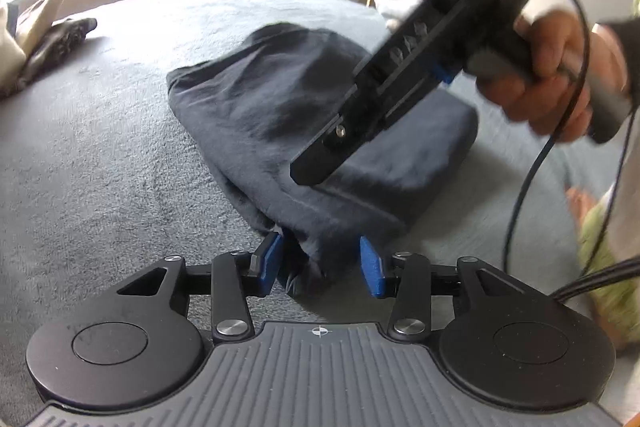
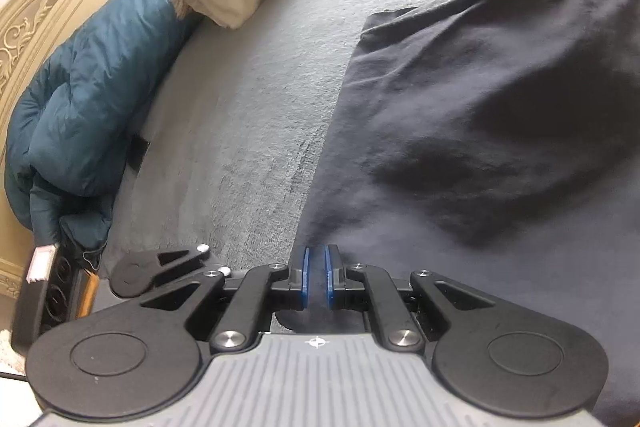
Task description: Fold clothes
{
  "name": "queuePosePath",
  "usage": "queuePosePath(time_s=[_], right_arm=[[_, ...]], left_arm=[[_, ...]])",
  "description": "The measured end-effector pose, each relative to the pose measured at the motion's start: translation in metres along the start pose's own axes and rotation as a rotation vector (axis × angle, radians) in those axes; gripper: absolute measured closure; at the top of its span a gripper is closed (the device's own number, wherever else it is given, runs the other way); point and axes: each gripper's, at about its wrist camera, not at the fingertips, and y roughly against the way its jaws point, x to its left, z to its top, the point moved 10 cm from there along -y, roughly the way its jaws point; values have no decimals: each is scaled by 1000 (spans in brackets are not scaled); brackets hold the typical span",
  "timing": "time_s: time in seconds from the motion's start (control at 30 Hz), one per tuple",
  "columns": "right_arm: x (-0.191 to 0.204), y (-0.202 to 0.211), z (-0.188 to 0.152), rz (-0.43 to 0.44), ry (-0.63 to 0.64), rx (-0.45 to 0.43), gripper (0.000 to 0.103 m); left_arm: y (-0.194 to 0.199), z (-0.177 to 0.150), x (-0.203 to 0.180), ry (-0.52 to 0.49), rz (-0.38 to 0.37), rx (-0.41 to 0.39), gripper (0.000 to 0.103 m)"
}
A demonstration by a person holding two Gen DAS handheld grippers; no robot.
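Garment, dark, lies on our grey bed cover, spread ahead of both tongs. Right tongs clamped on its near edge. Left tongs partly apart, straddling a bunched corner; we can't tell if the pads press it.

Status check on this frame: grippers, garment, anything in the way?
Right gripper shut on dark garment edge. Left gripper open, a corner between its jaws. Nothing in the way on the bed.
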Motion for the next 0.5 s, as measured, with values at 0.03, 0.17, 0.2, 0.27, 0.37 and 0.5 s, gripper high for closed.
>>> queuePosePath(time_s=[0.03,0.17,0.2,0.27,0.37,0.5], right_arm=[[-1,1,0,0,-3,-1,95],[-6,3,-1,-17,1,-5,95],[-7,4,-1,-22,3,-5,95],[-9,4,-1,-28,7,-7,95],[-9,3,0,-33,19,-9,95],[-5,1,0,-39,53,-5,95]], left_arm=[[-3,0,0,1,-1,-2,61],[-11,-1,1,28,-31,1,69],[-12,0,2,41,-43,4,71],[-15,2,5,70,-75,18,77],[-13,-1,10,151,-132,52,82],[-17,-1,15,221,-184,112,84]])
